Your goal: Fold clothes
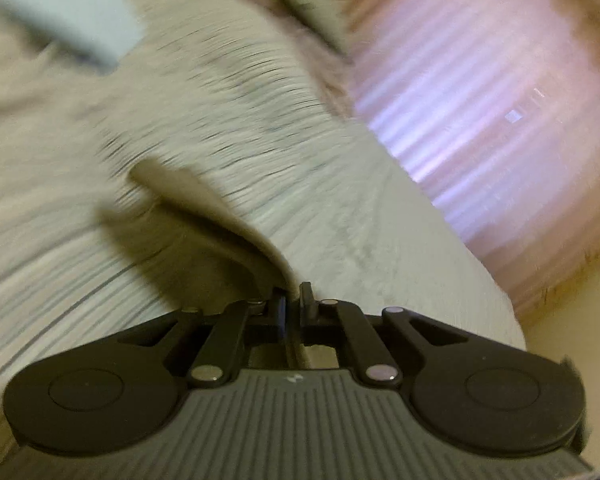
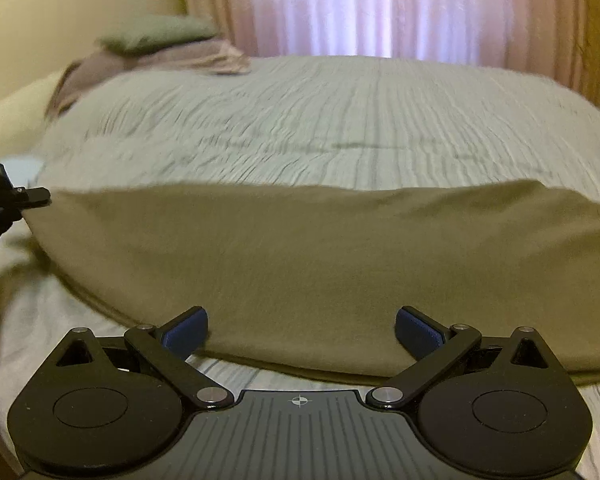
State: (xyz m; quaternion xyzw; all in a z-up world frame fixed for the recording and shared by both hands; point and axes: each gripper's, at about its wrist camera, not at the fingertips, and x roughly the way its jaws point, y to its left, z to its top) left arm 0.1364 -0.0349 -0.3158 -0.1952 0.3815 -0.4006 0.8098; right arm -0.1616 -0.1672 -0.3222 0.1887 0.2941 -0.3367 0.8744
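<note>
An olive-green garment [image 2: 320, 264] lies spread across the pale ribbed bedspread [image 2: 340, 120]. My left gripper [image 1: 294, 304] is shut on an edge of that garment [image 1: 204, 200], which rises in a fold away from the jaws. In the right wrist view the left gripper [image 2: 32, 196] holds the garment's upper left corner, lifted. My right gripper [image 2: 300, 332] is open and empty, its blue pads [image 2: 184, 332] just above the garment's near edge. The left wrist view is motion-blurred.
A green pillow [image 2: 160, 34] and a mauve cloth [image 2: 172, 60] lie at the bed's far left. Pink curtains [image 2: 400, 4] hang behind the bed. A pale blue folded item [image 1: 64, 16] lies on the bed at the left wrist view's upper left.
</note>
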